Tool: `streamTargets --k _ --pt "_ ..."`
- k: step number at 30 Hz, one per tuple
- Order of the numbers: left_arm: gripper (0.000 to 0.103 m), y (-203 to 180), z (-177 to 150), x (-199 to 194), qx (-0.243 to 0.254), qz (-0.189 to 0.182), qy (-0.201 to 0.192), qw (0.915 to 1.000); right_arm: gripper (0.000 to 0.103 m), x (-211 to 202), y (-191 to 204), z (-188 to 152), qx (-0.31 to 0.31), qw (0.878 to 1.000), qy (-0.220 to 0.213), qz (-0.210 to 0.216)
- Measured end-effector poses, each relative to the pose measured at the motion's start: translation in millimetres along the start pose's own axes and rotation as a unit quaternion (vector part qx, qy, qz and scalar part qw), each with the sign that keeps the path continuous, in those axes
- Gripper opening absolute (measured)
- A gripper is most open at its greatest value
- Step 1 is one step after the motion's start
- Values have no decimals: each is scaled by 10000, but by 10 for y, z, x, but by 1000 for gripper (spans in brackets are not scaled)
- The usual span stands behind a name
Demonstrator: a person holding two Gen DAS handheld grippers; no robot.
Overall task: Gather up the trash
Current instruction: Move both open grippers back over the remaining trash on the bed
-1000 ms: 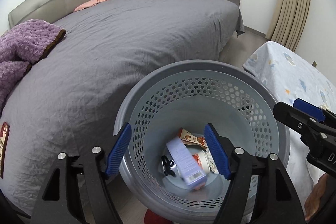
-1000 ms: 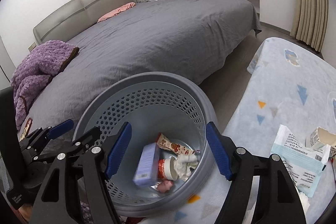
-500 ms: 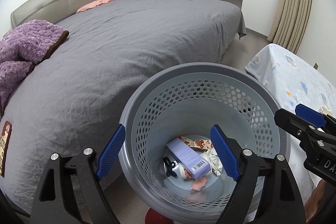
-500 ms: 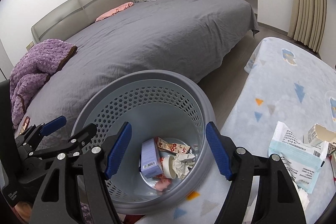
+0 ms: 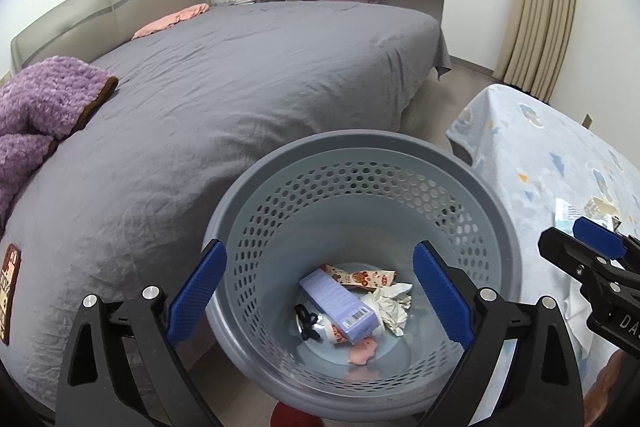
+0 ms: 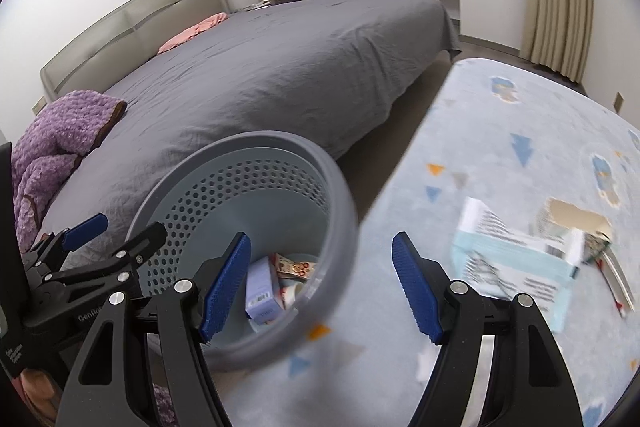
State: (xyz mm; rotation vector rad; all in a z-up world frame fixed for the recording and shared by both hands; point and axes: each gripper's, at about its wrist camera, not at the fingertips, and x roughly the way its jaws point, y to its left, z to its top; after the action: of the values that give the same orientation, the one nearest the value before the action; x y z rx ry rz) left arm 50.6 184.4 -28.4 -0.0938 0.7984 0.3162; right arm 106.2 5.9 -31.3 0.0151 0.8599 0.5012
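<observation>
The left tool (image 5: 318, 297) hangs over the grey perforated basket (image 5: 496, 223) in the lower middle of its own view, its blue jaws opening wide, with nothing pressed between them. Seen through the gap, at the basket's bottom, lie a lilac box (image 5: 340, 301) with a barcode end, a printed snack wrapper (image 5: 362, 277) behind it, a crumpled white paper (image 5: 394, 303) to its right, a small black clip (image 5: 306, 321) to its left and a pink scrap (image 5: 362, 345) nearest the lower edge.

The right tool (image 6: 322, 291) stands with its jaws apart and empty; it is framed half over the basket's rim (image 6: 340, 227) at lower left and half over a pale blue cloth (image 6: 500, 147) with small triangles, which covers a surface filling the right of that view. That view is smeared by motion. On the cloth, at middle right, lie a light blue packet (image 6: 516, 259) with printed text and, just beyond it, a torn small carton (image 6: 572, 223); they look close together, but whether they touch cannot be told.

A bed (image 5: 248, 79) under a grey sheet fills the upper left of both views, with a purple fleece blanket (image 5: 36, 115) at its left edge and a pink cloth (image 5: 172, 21) near the headboard.
</observation>
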Motion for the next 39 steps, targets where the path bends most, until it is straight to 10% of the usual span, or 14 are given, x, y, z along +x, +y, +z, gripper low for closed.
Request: streamTargets --k 39 --pt "97 -2092 -449 -236 1585 -1401 300 9769 70 -1417 -1696 -1275 1601 9790 -243 -1237"
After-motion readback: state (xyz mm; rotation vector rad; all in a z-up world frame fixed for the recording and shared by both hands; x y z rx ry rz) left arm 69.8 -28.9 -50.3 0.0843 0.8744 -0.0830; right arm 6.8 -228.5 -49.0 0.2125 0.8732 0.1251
